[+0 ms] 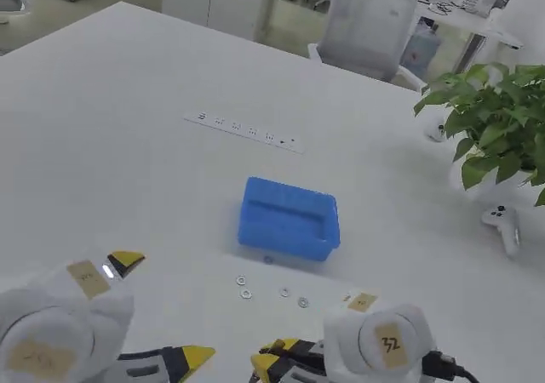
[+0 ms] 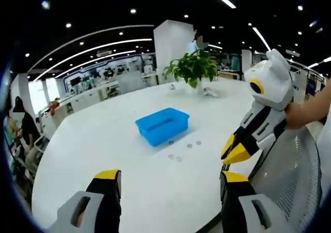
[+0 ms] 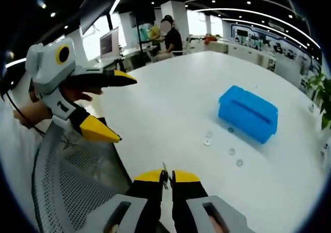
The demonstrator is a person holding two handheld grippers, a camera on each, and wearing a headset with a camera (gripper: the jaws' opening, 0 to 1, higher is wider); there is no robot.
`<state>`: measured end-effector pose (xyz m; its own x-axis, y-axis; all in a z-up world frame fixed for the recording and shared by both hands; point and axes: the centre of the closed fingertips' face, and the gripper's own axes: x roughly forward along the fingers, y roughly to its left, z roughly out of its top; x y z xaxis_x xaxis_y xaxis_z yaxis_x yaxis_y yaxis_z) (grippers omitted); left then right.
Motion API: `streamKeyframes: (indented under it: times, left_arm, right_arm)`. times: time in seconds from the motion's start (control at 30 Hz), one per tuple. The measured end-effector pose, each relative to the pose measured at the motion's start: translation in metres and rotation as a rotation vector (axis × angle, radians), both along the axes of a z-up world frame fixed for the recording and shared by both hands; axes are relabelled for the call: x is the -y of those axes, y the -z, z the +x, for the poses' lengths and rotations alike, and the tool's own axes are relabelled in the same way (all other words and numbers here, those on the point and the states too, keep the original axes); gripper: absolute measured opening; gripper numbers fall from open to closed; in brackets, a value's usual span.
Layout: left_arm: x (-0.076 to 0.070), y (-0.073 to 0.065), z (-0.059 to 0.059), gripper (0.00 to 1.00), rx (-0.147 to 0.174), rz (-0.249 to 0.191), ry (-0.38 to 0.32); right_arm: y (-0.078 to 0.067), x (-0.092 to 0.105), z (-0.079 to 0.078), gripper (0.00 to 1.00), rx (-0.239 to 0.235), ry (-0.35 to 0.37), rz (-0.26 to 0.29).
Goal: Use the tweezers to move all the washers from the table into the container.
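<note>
At lower left the left gripper (image 1: 162, 308) hangs with jaws spread wide, the washers (image 1: 246, 294) lie scattered on the white table (image 1: 128, 145) just below the blue container (image 1: 288, 234) at centre, and at lower right the right gripper (image 1: 271, 356) is pinched on thin tweezers (image 3: 165, 171).

Left gripper (image 1: 162, 308): white rounded shell, tan labels (image 1: 83, 277), small white light (image 1: 107, 271), grey-and-black jaws tipped yellow
Right gripper (image 1: 266, 364): white rounded shell, tan label marked 32 (image 1: 390, 345), black cable (image 1: 443, 366) at its right, black jaws tipped yellow
</note>
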<state>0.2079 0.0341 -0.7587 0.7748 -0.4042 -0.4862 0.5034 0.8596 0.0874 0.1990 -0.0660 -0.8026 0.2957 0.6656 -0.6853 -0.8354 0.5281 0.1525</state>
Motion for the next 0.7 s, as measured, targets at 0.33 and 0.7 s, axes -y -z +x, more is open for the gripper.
streamKeyframes:
  times: [0.33,0.7]
  left_arm:
    - [-0.005,0.008,0.004,0.83,-0.007,0.015,-0.016]
    - [-0.007,0.012,0.004,0.81,-0.023,0.018,-0.015]
  right_arm:
    - [-0.036,-0.004,0.048,0.02,0.052,0.101,0.080]
    - [-0.021,-0.018,0.096,0.02,0.092,0.167,0.052]
